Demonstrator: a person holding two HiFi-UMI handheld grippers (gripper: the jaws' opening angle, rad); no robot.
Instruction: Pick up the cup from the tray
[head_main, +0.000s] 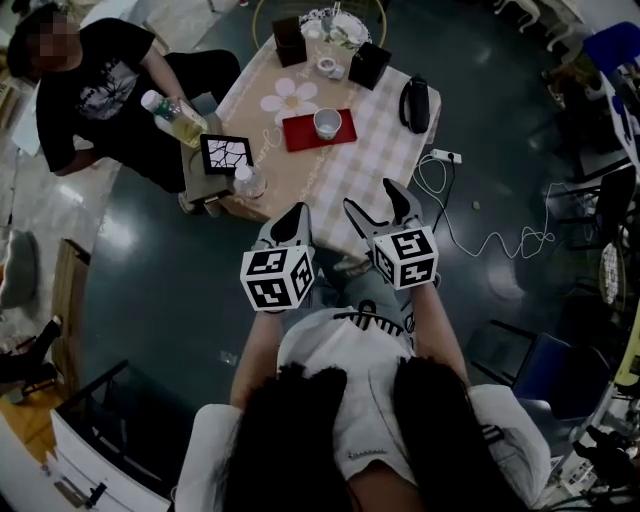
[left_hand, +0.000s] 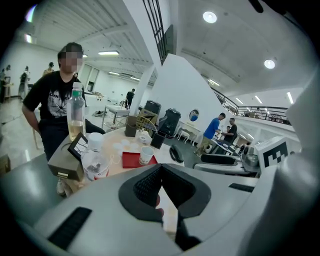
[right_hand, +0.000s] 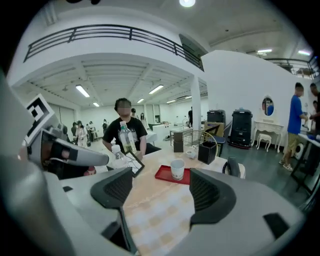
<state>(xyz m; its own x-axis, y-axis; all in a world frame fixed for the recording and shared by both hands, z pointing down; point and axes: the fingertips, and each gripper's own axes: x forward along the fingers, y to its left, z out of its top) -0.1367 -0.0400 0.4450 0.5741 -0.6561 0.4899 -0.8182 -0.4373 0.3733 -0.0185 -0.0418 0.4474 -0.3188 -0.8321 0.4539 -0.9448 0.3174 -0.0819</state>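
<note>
In a large hall, a table with a pale checked cloth (head_main: 385, 150) stands before us. The white paper cup (head_main: 327, 122) is upright on the flat red tray (head_main: 298, 135), well apart from both grippers. Our right gripper (head_main: 375, 205) has its jaws wide and empty and points toward the cup. Our left gripper (head_main: 292, 222) has its jaws together. We think an off-centre approach could tip the light cup or push the tray along the cloth.
</note>
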